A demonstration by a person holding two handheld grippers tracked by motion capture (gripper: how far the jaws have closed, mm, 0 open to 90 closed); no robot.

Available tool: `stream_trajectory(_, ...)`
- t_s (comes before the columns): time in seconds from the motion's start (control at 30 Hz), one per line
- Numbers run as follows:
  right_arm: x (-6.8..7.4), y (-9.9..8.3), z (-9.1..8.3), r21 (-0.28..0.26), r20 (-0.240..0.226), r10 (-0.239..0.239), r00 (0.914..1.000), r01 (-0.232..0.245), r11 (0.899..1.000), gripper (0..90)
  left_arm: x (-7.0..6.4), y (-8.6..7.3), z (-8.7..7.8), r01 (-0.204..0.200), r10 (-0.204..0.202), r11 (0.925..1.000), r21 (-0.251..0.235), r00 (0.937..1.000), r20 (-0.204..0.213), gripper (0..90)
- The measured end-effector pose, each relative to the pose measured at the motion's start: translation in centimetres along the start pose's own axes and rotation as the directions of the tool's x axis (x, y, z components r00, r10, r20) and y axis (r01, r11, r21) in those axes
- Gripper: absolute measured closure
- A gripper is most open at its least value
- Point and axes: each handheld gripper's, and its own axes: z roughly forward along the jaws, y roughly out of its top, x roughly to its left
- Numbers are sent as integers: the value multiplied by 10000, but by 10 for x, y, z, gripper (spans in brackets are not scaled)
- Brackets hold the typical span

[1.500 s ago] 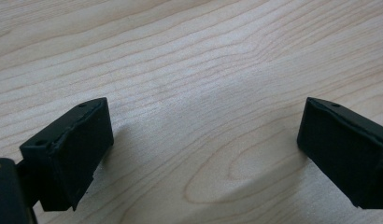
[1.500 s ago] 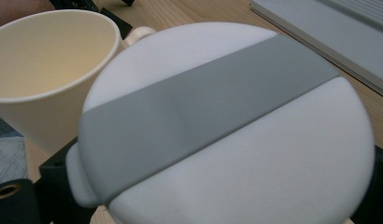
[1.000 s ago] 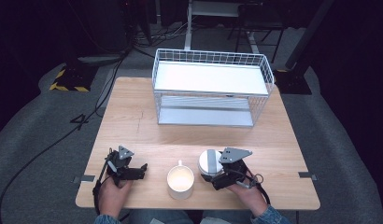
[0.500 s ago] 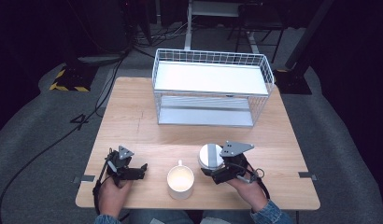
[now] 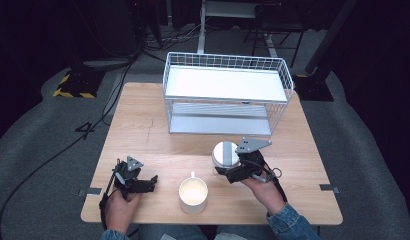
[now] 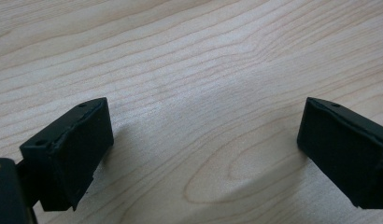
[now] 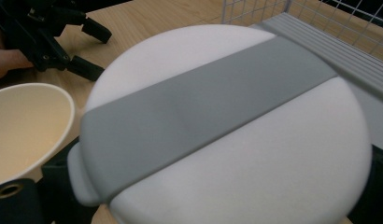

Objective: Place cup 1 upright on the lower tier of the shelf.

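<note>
right gripper (image 5: 232,169): jaws pinch the round white lid (image 5: 225,154) by its sides; grey band runs across the jaws | lid sits up-right of the mug (image 5: 193,195) | left gripper (image 5: 145,183): jaws spread over bare desk (image 5: 143,130)

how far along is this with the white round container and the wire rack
Early on. Done: the right gripper has its jaws around the white container with the grey band, near the mug. In hand: carrying it. Left: it is not yet in the wire rack; the left gripper rests open on the table.
</note>
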Motion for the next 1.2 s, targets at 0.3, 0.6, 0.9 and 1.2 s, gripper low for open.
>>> stream_trajectory(0.3,-15,10,7,68,392,96,9992,-99,9999,75,0,0,0,7,-7,10000,-2,10000,6,41)
stream_trajectory(0.6,-38,24,13,-31,893,358,9954,-357,9994,75,0,0,0,16,-16,10000,-7,10000,3,42)
stream_trajectory(0.9,-58,37,21,-323,1408,662,9878,-622,9975,75,0,0,0,14,-14,10000,-6,10000,3,42)
stream_trajectory(1.2,-75,41,37,-290,2162,904,9722,-862,9959,74,0,0,0,7,-7,10000,-11,10000,14,41)
